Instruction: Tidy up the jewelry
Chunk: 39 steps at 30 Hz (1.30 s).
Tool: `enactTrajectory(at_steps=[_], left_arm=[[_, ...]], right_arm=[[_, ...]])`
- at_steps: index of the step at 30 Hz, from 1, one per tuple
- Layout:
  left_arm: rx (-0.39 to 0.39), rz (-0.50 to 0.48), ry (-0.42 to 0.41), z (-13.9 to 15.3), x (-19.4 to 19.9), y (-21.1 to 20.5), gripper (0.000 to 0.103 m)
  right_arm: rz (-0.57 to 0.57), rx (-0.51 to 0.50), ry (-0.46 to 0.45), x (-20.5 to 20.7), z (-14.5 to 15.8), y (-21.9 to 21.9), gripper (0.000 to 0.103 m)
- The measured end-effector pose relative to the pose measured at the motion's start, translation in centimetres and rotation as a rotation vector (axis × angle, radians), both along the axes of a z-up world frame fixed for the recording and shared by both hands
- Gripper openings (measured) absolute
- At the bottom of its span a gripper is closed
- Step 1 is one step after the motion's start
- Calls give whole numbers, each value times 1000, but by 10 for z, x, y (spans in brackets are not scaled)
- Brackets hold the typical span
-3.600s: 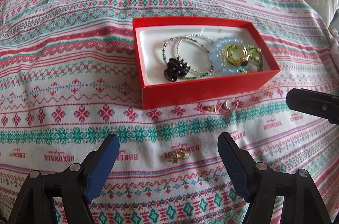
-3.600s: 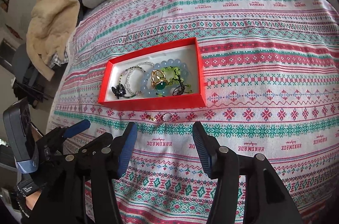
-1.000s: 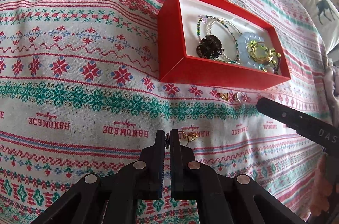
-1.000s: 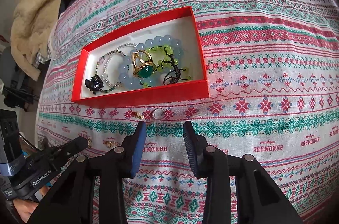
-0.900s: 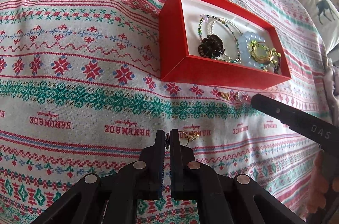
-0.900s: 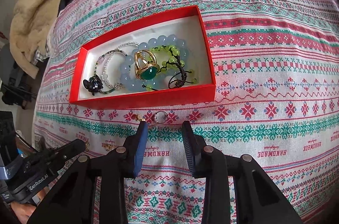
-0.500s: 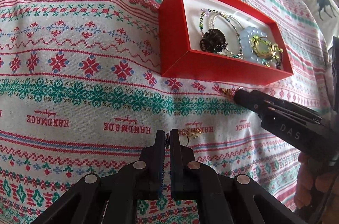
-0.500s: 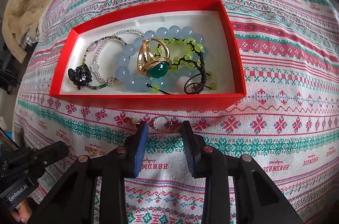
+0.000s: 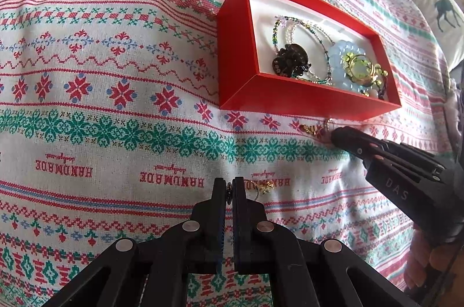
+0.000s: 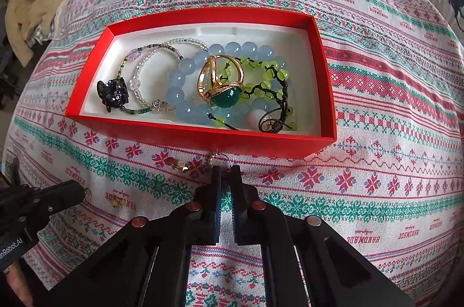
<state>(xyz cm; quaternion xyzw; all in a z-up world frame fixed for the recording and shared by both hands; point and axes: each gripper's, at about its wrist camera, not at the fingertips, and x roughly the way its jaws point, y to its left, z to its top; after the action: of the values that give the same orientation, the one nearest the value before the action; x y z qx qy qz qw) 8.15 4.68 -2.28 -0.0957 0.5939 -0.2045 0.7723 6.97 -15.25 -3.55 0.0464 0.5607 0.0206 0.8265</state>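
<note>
Since that thin hoop earring [image 10: 221, 159] is featherlight and slippery, pinch its wire: right gripper [image 10: 225, 176] is nearly closed on it, left gripper [image 9: 229, 188] clamps another earring [image 9: 259, 186].

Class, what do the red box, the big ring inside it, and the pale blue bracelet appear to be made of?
Red box: matte card, judging by its thin, crisp walls.
Big ring: shiny gold-coloured metal with a glossy green stone or glass.
Pale blue bracelet: translucent glossy beads, glass or stone.
</note>
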Motion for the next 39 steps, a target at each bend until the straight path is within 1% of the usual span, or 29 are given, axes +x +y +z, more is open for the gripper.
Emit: enactTrajectory(at_steps=[3,10,12,14,16,17,18,22,26,27,30,34,37,39], left_arm=[[-3,-1,-1,1,1,0,0],[-1,-3,-1,2,1,-2,0],[-2,-4,-2,2,0,-2,0],[-4,-3,-3,2,-1,-1,0],[-5,0,-3,2,-2,2,0],[-6,2,-3,3,-2,3,0],[-6,3,-3,3,-2,4,0],[-6,2,-4,2,-3,7,0],[-2,-2,-5,2,-5,9,0],[-1,-2,-5,2,-6,9,0],[4,-3,-5,1,-7,9,0],[4,-4,-5,1,-8,6,0],[4,-4,-6,2,-7,3,0],[2,-6,-6,2,-8,2,0]], right_arm=[[-14,56,11,-5,4,-11,5],[-44,96,-1,-12,15,-22,6],[-45,126,-12,-12,17,-23,6],[-54,159,0,-10,15,-24,8],[-60,157,14,-8,10,-23,14],[-61,152,16,-6,8,-22,20],[-64,150,19,-5,6,-22,23],[-64,149,24,3,1,-15,25],[-54,125,11,5,0,-9,35],[-48,104,7,6,0,-7,36],[-30,41,-10,8,-3,1,36],[-10,-18,-25,10,-5,9,35],[-4,-42,-30,10,-5,9,28],[-13,-33,-30,12,-5,6,20]])
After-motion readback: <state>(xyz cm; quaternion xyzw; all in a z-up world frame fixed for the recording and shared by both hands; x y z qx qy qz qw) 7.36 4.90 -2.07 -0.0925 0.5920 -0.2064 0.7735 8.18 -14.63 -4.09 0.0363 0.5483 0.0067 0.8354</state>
